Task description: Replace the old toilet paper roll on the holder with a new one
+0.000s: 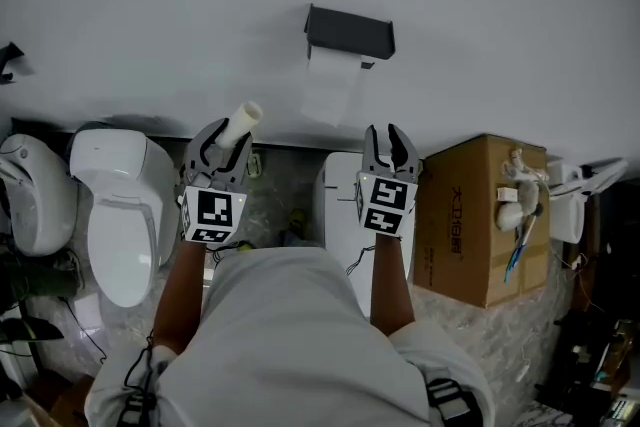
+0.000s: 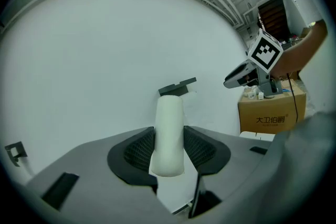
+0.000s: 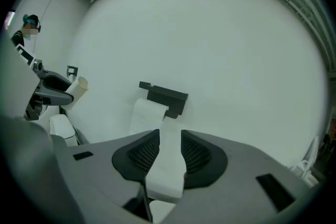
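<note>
Gripping the old cardboard tube (image 2: 169,113) near one end in the left gripper (image 2: 169,136), left of the holder (image 1: 349,31). Judging it light and crushable, so pinching gently. Leaving the right gripper (image 3: 169,136) half-open around the hanging paper end (image 3: 164,168).

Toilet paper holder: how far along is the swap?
Looks done: a roll with a loose tail hangs under the holder on the wall. In hand: the left claw grips a bare cardboard tube, likely the old core. The right claw is short of the holder, jaws apart, nothing clearly gripped. Left: get rid of the tube.
</note>
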Demonstrator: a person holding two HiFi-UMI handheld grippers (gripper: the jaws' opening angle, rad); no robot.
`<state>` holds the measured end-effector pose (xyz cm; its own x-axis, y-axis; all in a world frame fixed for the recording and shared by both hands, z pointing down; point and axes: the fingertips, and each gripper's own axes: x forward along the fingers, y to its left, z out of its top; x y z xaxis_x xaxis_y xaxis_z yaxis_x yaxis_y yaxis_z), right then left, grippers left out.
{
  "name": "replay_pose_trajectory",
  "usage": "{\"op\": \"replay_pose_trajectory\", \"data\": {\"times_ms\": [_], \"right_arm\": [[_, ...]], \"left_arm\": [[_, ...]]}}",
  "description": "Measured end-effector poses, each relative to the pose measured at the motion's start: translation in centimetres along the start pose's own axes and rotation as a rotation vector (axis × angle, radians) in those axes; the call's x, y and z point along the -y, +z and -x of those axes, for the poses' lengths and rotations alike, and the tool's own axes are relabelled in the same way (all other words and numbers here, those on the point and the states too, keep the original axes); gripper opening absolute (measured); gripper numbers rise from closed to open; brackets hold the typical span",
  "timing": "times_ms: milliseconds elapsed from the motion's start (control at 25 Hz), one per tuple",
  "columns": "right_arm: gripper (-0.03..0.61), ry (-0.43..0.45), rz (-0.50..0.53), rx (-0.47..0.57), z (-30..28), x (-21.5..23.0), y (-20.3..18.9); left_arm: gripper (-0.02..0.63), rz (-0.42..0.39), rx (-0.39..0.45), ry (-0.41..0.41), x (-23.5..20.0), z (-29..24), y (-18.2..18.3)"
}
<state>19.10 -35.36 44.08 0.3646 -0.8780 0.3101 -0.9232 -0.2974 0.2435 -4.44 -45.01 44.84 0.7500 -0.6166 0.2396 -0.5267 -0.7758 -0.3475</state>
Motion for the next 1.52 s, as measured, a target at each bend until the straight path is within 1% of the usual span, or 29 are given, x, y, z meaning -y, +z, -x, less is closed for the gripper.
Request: {"op": "replay_pose_trajectory", "data": {"times_ms": [120, 320, 400, 520, 680, 920, 1160, 1320, 1520], "right_arm": [[0.108, -0.025, -0.038, 0.005, 1.3, 0.5, 0.0], [0.066, -0.029, -0.148, 0.024, 2.7, 0.9, -0.4], [0.046, -0.028, -0.2, 0.033, 3.1, 1.2, -0.6], [0.026, -0.032, -0.264, 0.046, 3.9, 1.7, -1.0], [0.009, -0.061, -0.277, 0.072, 5.2, 2.1, -0.6], [0.008, -0.071, -0.329, 0.116, 6.8, 3.1, -0.3], [0.008, -0.088, -0.388, 0.137, 8.4, 4.0, -0.6], [0.008, -0.111, -0.374, 0.135, 9.2, 4.2, -0.7], [0.008, -0.104, -0.37, 0.139, 10.0, 3.5, -0.8]], "left_arm": [[0.196, 0.062, 0.031, -0.014, -0.2, 0.0, 0.5], [0.196, 0.161, 0.073, -0.038, -0.8, -0.2, 0.9], [0.196, 0.176, 0.087, -0.04, -1.1, -0.3, 1.2], [0.196, 0.175, 0.116, -0.037, -1.5, -0.1, 1.9], [0.196, 0.199, 0.154, -0.037, -1.9, 0.2, 3.1], [0.196, 0.249, 0.209, -0.03, -2.4, 1.1, 4.7], [0.195, 0.262, 0.255, -0.025, -2.9, 2.2, 6.0], [0.195, 0.273, 0.281, -0.015, -3.3, 2.9, 6.3], [0.195, 0.275, 0.29, -0.005, -3.7, 4.1, 6.3]]}}
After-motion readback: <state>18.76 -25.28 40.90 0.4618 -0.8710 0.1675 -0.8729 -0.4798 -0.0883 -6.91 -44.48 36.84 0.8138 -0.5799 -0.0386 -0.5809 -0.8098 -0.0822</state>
